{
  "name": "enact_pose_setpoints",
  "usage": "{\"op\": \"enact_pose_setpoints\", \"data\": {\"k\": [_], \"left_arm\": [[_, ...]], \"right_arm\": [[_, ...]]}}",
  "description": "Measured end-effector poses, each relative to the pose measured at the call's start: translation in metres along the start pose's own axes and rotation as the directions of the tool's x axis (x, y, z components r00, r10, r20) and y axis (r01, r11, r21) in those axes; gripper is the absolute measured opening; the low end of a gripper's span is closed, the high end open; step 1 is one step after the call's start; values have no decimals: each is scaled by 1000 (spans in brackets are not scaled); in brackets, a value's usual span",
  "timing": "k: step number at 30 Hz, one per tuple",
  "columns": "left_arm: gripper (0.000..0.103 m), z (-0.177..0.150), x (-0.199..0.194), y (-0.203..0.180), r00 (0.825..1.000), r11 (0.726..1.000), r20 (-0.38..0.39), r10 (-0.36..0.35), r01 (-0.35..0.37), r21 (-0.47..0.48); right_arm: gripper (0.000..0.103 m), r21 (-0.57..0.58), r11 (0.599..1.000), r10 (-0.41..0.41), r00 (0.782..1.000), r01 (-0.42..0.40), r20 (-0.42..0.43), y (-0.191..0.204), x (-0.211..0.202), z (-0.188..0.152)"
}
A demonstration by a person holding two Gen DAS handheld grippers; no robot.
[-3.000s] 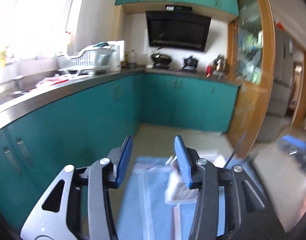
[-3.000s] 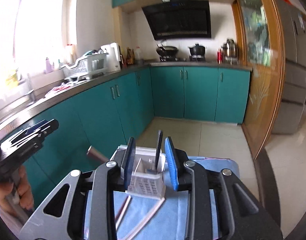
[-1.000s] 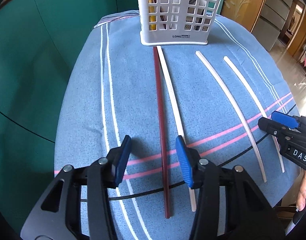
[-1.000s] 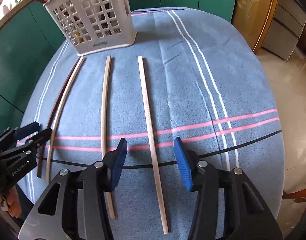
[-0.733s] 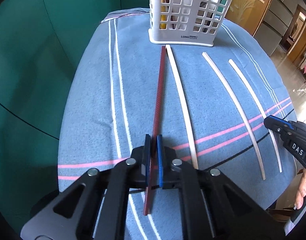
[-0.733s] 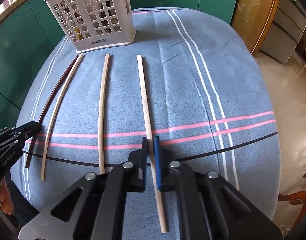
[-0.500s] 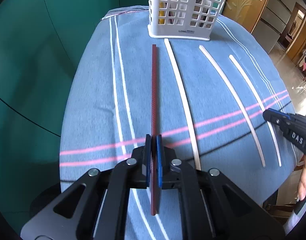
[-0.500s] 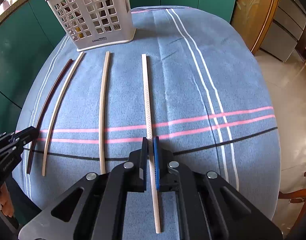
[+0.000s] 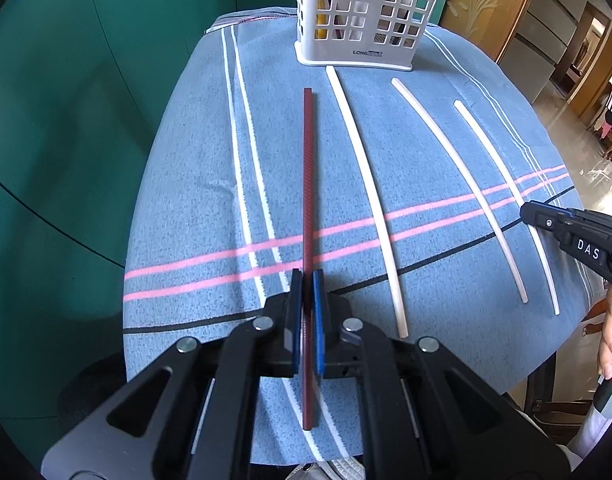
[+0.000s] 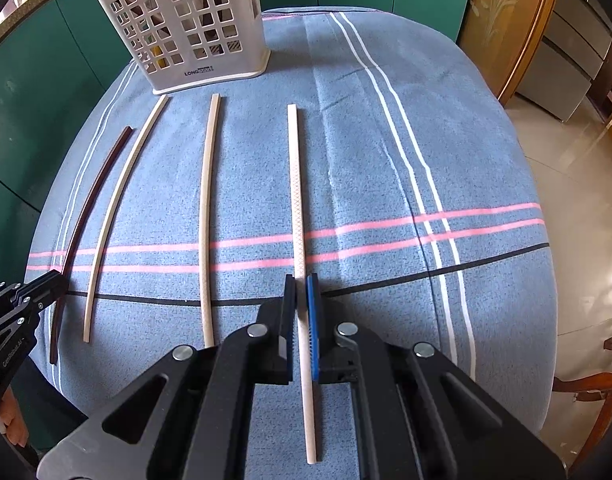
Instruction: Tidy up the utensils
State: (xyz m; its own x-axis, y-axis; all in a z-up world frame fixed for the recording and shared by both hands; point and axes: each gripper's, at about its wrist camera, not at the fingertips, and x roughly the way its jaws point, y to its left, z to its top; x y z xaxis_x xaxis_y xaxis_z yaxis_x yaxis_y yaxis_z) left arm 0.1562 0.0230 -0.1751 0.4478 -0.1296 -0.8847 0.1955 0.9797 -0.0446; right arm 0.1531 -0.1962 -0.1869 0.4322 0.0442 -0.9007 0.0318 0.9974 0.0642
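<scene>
My left gripper is shut on a dark red chopstick, held just above the blue cloth and pointing at the white slotted utensil basket. My right gripper is shut on a cream patterned chopstick, which also points away toward the far end. Two more cream chopsticks lie on the cloth between the two held ones. The basket stands at the far end and holds some utensils. The right gripper also shows in the left wrist view, the left gripper in the right wrist view.
The small table is covered by a blue cloth with white and pink stripes. Teal cabinets stand to the left, a wooden door frame at the back right. A wooden chair stands by the table's right edge.
Both grippers, first open over the chopsticks, closed on them. Since then both held chopsticks have drawn back from the basket and lifted slightly.
</scene>
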Motion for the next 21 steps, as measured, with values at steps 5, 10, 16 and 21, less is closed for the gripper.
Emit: {"op": "enact_pose_setpoints", "data": {"k": [5,10,16,21], "left_arm": [[5,1,0,0,1000,1000,-1,-3,3,-1],[6,1,-1,-1,1000,1000,-4,4,-4,8],[10,2,-1,-2,1000,1000,-11,11,-11,10],[17,1,-1,-7,1000,999,-16,20,-19,35]], "right_arm": [[6,9,1000,1,1000,-1,-7,-1,1,1],[6,24,1000,8,1000,-7,-10,-4,1,1],[7,42,999,16,1000,-15,-17,-7,2,1],[11,58,998,28,1000,-27,-11,-9,3,2]]}}
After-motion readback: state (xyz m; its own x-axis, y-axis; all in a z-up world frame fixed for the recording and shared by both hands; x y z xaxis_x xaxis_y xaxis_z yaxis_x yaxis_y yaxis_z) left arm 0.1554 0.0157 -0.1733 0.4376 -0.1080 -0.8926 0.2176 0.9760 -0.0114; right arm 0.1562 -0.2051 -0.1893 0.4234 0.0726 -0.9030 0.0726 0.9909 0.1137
